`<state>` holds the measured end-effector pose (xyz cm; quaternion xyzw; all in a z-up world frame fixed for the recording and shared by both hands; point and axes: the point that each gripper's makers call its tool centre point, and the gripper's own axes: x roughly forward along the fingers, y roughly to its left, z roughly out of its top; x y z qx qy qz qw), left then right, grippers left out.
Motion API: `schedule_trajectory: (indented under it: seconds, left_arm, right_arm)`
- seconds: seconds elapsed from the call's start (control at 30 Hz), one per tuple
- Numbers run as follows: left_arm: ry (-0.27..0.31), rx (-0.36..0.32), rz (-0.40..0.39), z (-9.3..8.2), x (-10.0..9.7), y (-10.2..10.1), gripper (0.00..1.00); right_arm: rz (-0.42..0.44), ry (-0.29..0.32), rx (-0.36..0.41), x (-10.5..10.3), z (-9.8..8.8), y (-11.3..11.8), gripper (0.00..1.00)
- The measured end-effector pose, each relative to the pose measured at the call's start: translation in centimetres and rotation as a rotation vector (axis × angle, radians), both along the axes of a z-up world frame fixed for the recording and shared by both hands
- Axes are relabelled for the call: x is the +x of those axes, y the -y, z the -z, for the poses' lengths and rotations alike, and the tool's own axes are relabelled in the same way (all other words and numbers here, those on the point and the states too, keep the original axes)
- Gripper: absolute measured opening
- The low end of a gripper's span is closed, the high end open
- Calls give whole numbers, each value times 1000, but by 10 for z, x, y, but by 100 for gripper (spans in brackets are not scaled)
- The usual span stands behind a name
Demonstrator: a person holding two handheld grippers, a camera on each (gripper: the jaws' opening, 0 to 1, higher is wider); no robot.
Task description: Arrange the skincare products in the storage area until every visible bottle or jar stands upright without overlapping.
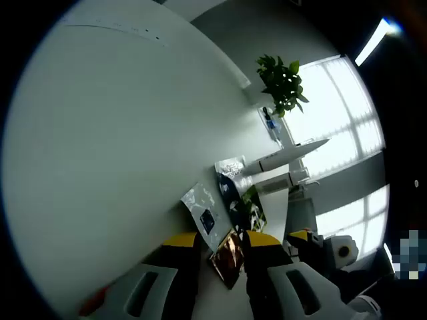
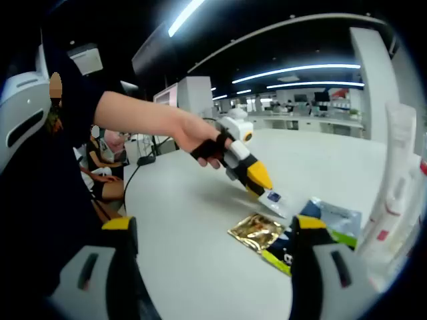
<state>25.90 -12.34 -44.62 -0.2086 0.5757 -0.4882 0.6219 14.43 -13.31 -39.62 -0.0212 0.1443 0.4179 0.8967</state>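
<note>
White and bare over most of its top, the table [image 2: 193,220] stands in an open office lit by ceiling strips.

At the bottom of the left gripper view the left tool [image 1: 223,248] has its yellow-tipped jaws parted around the edge of a gold sachet [image 1: 229,257]; whether they touch it cannot be told. Just beyond lie a silver-white sachet [image 1: 202,208] and a dark sachet [image 1: 235,190], fanned and overlapping. Farther toward the right of that frame, white tubes [image 1: 283,157] lie near a potted plant [image 1: 283,83] by bright windows.

In the right gripper view the right tool [image 2: 213,233] rises from the bottom with its jaws wide apart and nothing between them. At mid-frame the left tool appears again in a person's hand [image 2: 200,141], its yellow tip touching the silver-white sachet. The gold sachet lies flat just below it, and a tall white tube [image 2: 393,180] stands at the right edge.
</note>
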Motion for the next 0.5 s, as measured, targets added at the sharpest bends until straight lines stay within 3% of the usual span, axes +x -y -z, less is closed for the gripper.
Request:
schedule_trajectory:
  seconds: [0.23,0.4,0.5]
  left_arm:
    - [28,27,-1,-7,4,-18,24]
    - [174,54,-1,-7,20,-24,18]
    - [308,107,82,0,20,-19,14]
  right_arm:
    - [-5,7,-4,-1,-2,-2,96]
    - [-5,5,-1,-2,-1,-1,96]
    - [-4,-1,1,-2,0,1,96]
